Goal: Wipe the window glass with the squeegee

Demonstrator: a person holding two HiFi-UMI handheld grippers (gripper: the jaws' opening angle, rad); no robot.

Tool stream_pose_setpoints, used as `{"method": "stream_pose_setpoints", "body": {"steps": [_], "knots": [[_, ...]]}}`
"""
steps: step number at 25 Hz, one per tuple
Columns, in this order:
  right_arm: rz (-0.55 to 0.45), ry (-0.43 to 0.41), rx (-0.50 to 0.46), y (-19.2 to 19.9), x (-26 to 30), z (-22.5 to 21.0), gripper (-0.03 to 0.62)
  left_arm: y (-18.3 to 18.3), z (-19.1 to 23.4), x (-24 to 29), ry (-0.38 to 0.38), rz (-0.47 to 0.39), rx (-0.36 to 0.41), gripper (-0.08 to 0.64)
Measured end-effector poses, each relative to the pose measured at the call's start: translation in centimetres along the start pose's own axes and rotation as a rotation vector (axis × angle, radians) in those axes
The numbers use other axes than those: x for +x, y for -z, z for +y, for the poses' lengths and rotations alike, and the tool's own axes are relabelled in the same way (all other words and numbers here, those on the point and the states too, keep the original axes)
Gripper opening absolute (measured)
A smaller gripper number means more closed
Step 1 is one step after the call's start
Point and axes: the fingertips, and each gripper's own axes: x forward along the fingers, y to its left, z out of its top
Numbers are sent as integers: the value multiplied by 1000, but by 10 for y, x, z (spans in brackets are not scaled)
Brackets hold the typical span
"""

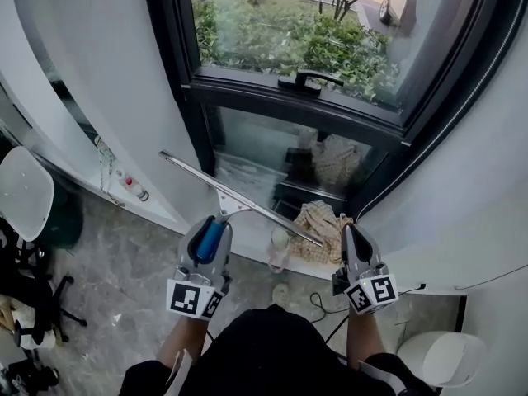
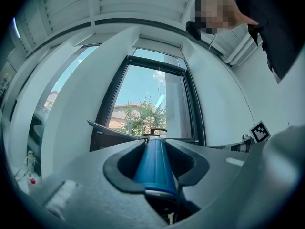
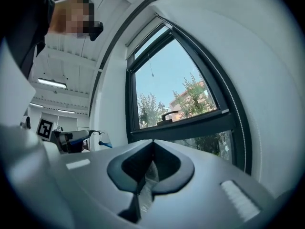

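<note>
Window bay, dark frame, white walls either side: squeegee held low, ahead of the lower pane.

Left hand-held gripper [image 1: 210,225] is clamped on the blue handle [image 2: 153,168] of the squeegee [image 1: 239,196]. Its long metal blade [image 1: 247,195] runs slantwise across the lower pane and the sill [image 1: 247,246]; contact with the window glass [image 1: 330,23] cannot be told. Right hand-held gripper [image 1: 355,236] has its jaws together on nothing and hangs beside the blade's right end. Risks, as judged: the grip is on the handle only, so the long blade may twist and streak. The latch [image 1: 309,79] juts out and could snag an upward pass. The checked cloth [image 1: 322,221] lies just under the blade end and could be dragged.
</note>
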Motion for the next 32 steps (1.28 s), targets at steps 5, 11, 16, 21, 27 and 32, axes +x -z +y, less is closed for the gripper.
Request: {"method": "stream_pose_setpoints", "body": {"steps": [5,11,16,21,27,32], "knots": [[-48,-28,-4,-17,41,-34,6,3,2,48,-15,-13,24,133],[-37,-74,-6,-23,69,-56,6,10,2,84,-58,-18,25,133],[-74,-62,-47,-40,80,-71,6,11,4,107,-48,-22,10,133],[-120,-23,-61,-52,93,-79,6,13,17,130,-23,-45,-1,133],[-139,66,-79,-55,108,-77,6,18,39,163,43,-40,12,133],[-160,128,-86,-63,119,-75,6,-2,55,187,106,-89,26,133]]}}
